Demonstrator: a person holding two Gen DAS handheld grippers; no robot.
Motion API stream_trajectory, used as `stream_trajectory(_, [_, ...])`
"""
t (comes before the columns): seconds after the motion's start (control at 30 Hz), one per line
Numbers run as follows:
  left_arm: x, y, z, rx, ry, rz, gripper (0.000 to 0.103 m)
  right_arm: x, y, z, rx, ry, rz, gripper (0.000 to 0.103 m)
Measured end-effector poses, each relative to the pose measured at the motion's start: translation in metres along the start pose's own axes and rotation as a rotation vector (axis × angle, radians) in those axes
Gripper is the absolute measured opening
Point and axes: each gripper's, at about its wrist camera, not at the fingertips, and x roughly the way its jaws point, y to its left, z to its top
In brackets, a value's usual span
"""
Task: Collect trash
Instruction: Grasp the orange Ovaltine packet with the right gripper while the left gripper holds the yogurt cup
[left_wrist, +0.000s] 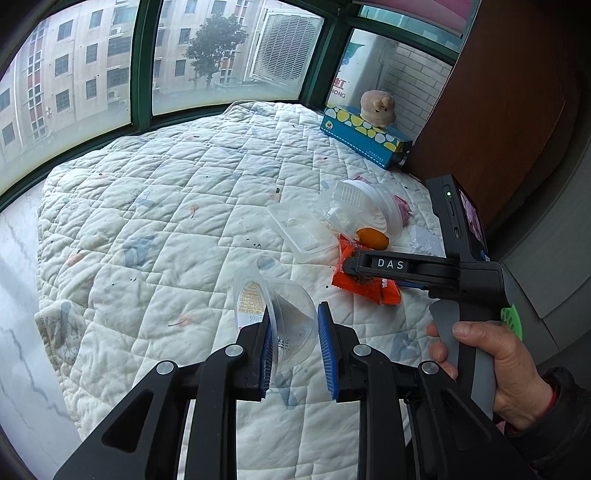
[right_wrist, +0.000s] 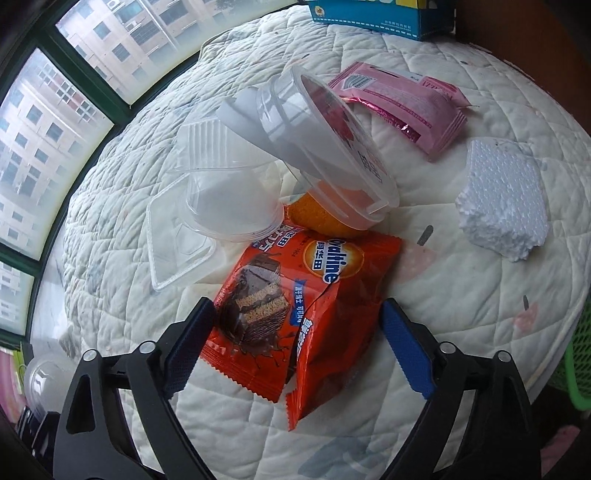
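A pile of trash lies on a white quilted surface (left_wrist: 166, 192). My left gripper (left_wrist: 293, 325) is shut on a clear plastic cup (left_wrist: 284, 314) with a label, held above the quilt. My right gripper (right_wrist: 295, 332) is open and straddles an orange Ovaltine wrapper (right_wrist: 306, 295), its fingertips (right_wrist: 192, 332) beside the wrapper's edges. In the left wrist view that gripper (left_wrist: 354, 264) reaches over the same wrapper (left_wrist: 373, 291). Behind it lie clear plastic containers (right_wrist: 221, 192), a large tub (right_wrist: 332, 147), an orange peel (right_wrist: 314, 216), a pink wrapper (right_wrist: 402, 107) and a foam block (right_wrist: 502, 199).
A blue tissue box (left_wrist: 365, 134) with a plush toy (left_wrist: 376, 107) stands at the back right, against a brown wooden cabinet (left_wrist: 498, 92). Green-framed windows (left_wrist: 142, 62) run behind the quilt. A green basket (right_wrist: 576, 369) sits at the right edge. A pale floor (left_wrist: 22, 295) lies left.
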Motion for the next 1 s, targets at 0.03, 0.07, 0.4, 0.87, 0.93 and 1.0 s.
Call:
stream_trajectory(0.03, [0.001,0.000,0.000,-0.001,0.002,0.000,0.022,-0.001,-0.001,-0.001,-0.012,-0.003,-0.001,0.078])
stream_trajectory(0.07, [0.001,-0.001,0.000,-0.002,0.003,-0.002,0.022,-0.002,-0.002,-0.002,-0.019,-0.005,-0.001,0.076])
stream_trajectory(0.4, [0.002,-0.007,0.003,0.010,-0.001,-0.005,0.022,-0.013,-0.011,0.002,0.063,-0.008,0.082,0.087])
stream_trajectory(0.87, [0.002,0.000,0.000,-0.005,0.004,-0.007,0.022,0.013,0.024,0.006,0.035,-0.003,-0.114,0.097])
stream_trajectory(0.93, [0.001,0.000,0.000,-0.007,0.003,-0.007,0.022,0.013,0.025,0.004,0.010,-0.013,-0.130,0.093])
stream_trajectory(1.0, [0.001,0.000,0.000,-0.006,0.002,-0.005,0.022,0.011,0.023,0.000,-0.019,-0.022,-0.131,0.089])
